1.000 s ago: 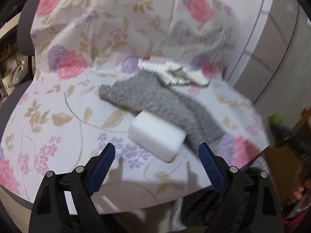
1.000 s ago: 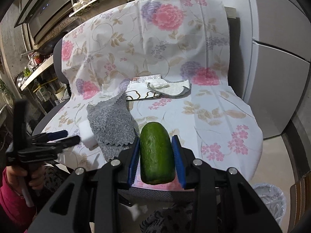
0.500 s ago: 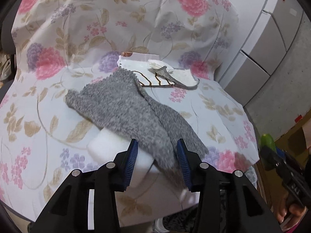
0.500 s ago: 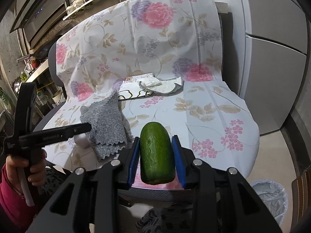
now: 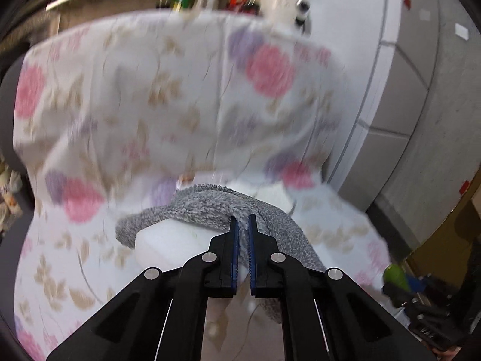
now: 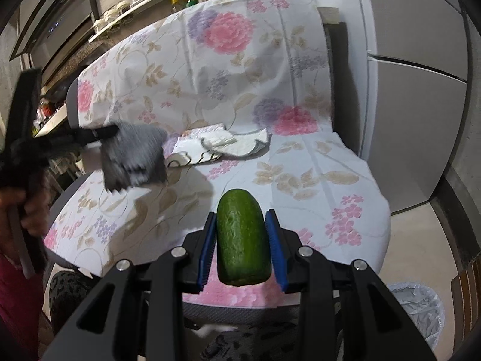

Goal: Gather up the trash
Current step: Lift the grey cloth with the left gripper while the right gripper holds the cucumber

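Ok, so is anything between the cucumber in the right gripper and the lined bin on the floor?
Nothing visible does. The cucumber is clamped in the right gripper in front of the covered chair. The bin stands low to the right on the floor, past the chair's corner, its mouth open and the floor beside it bare.

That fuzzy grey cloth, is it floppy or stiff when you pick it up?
Probably floppy: the grey cloth hangs limp from the left gripper, whose fingers are closing with it pinched between them. It looks light, since a small pinch lifts it. Its fuzzy pile likely keeps it from slipping.
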